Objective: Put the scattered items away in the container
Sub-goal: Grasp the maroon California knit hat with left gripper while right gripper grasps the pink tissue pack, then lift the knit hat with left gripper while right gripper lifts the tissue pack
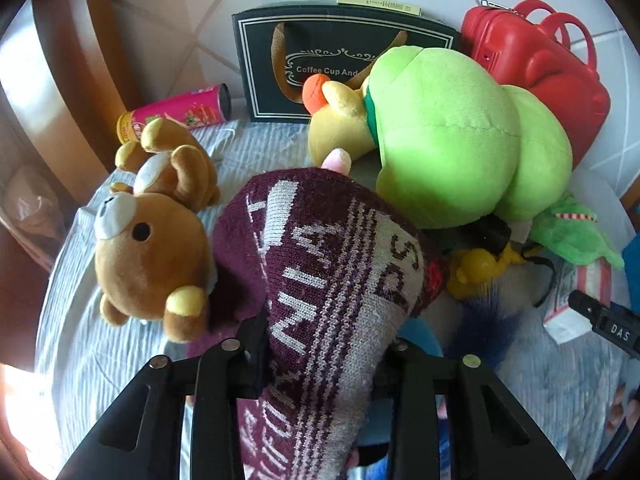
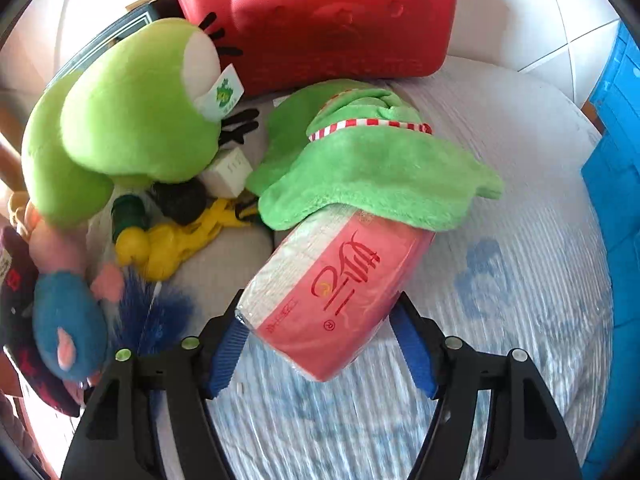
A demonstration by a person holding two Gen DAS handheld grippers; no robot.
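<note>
The left gripper (image 1: 320, 364) grasps a maroon knitted lettered sock (image 1: 320, 264). The right gripper (image 2: 320, 344) gapes, released, around a pink plastic-wrapped tissue pack (image 2: 340, 280), just beside the big lime-green plush toy (image 2: 120, 120).

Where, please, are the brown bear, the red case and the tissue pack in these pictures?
brown bear (image 1: 148, 248): left wrist view, on its head.
red case (image 2: 320, 16): right wrist view, on its front face.
tissue pack (image 2: 340, 300): right wrist view, on its pink printed side.
</note>
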